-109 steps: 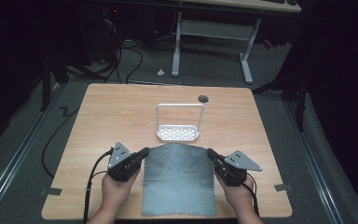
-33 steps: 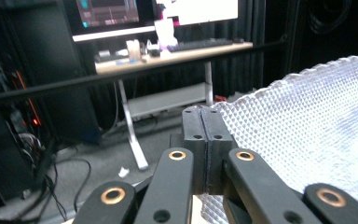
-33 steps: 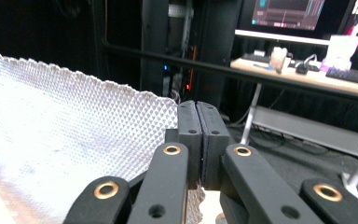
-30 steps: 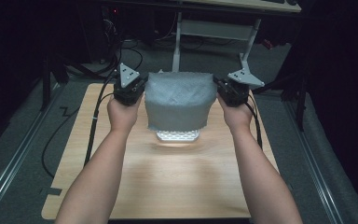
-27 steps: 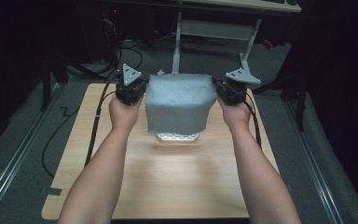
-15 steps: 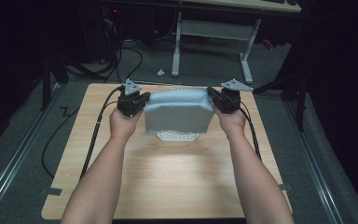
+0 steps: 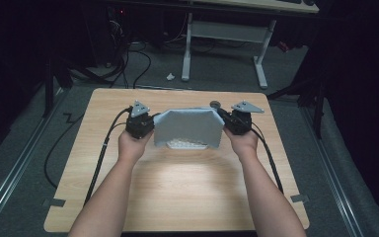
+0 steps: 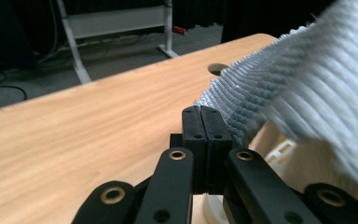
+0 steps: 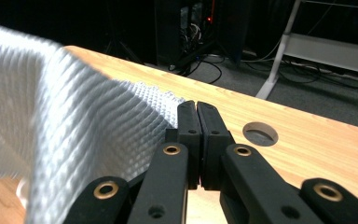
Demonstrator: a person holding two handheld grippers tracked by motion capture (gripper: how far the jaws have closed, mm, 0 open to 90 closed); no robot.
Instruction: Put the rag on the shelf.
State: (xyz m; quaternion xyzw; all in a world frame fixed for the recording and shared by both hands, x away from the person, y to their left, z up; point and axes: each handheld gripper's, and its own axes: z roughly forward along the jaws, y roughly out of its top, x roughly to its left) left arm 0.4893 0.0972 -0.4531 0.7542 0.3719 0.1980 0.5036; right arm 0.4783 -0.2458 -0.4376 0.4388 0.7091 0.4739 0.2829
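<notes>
High view: left tool (image 7: 139, 124) and right tool (image 7: 237, 120), each clamped shut on an upper corner of the grey cloth (image 7: 189, 127), hold it stretched between them above the white rack (image 7: 186, 144) on the table (image 7: 177, 187). Lowering both corners level and together should drape it evenly. Cloth: pale grey, waffle-textured, hanging from a taut top edge, hiding most of the rack.
</notes>
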